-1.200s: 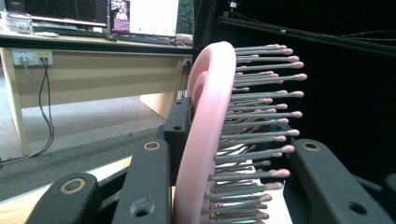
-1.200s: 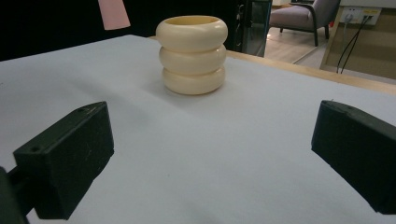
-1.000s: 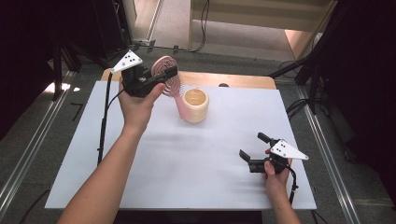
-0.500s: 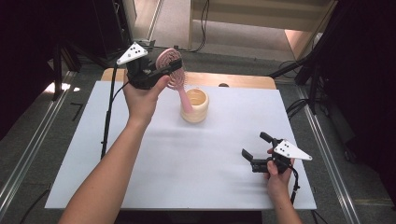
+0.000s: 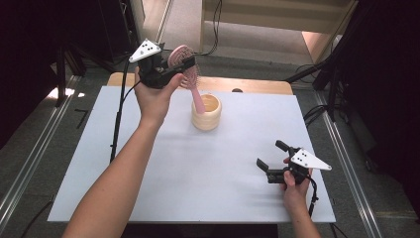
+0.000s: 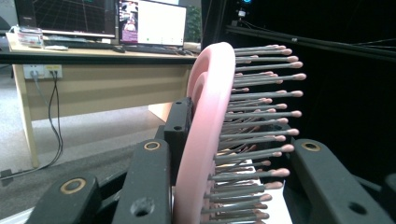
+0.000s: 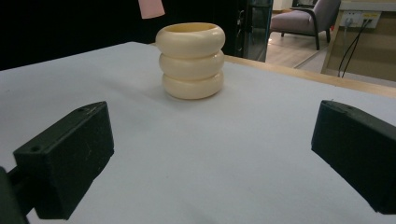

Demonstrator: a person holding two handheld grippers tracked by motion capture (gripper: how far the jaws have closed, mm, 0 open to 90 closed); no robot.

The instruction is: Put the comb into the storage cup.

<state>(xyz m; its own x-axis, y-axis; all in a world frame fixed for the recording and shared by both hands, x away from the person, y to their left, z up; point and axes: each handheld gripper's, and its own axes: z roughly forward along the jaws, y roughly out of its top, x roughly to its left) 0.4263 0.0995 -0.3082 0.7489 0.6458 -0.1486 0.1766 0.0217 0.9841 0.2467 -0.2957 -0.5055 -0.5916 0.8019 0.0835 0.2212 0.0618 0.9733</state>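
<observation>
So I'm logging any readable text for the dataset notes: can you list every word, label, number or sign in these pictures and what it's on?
No text reads clearly enough to quote.
Two computer monitors on the wooden desk show windows, too small and blurred to read.
The pink plastic hairbrush, the cream ribbed holder and the grey three-cornered plates on the grippers show no lettering; the plates carry small dots.

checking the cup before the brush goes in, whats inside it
In the high view the cream ribbed cup shows only a bare tan interior; the pink hairbrush handle, held by the left gripper, covers its left rim. The bottom cannot be seen.
</observation>
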